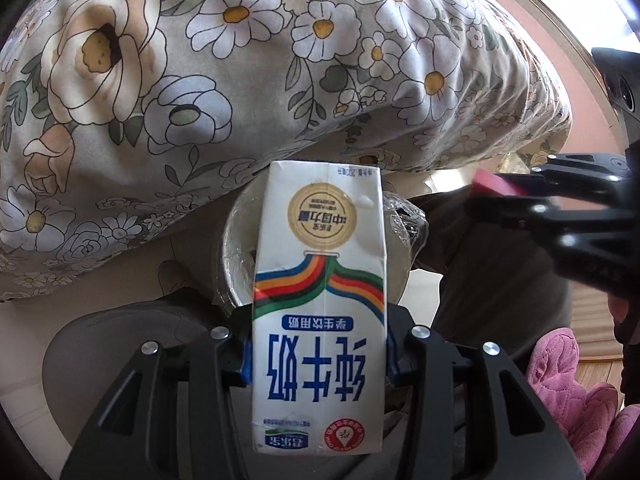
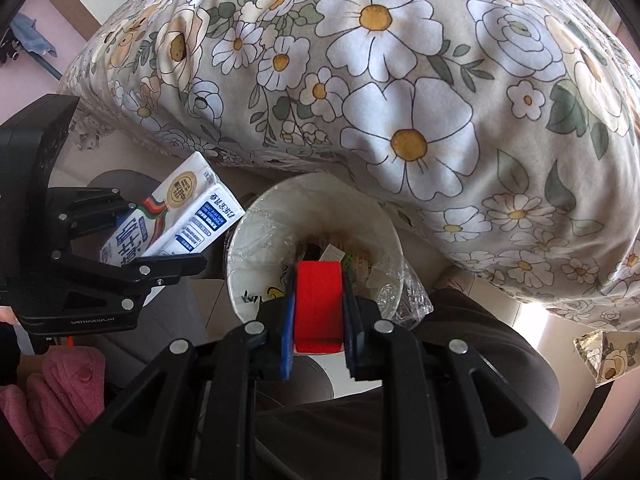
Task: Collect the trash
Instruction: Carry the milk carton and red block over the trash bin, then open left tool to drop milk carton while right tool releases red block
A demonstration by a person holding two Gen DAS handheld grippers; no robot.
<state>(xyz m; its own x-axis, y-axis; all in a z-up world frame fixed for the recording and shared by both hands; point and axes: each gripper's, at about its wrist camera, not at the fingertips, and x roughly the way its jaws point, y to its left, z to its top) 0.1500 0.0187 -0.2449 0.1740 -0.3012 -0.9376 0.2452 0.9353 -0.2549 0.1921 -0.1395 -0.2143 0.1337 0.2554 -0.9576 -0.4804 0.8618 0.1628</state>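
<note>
Both jaws pinching trash: left gripper point(image 1: 318, 354) has the carton point(image 1: 320, 304), right gripper point(image 2: 318, 316) the red box point(image 2: 318, 300), over the bin point(image 2: 256, 280); neither dropped yet.

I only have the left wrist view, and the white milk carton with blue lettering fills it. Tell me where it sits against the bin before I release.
Observer: The white milk carton, held by the left gripper, is beside the white plastic-lined bin, outside its rim, not over the opening.
Operator: Report the right gripper.
Observer: The right gripper is shut on a red rectangular box, lined up with the bin's opening.
Operator: Check inside the bin.
Observer: A few wrappers lie at the bottom.
</note>
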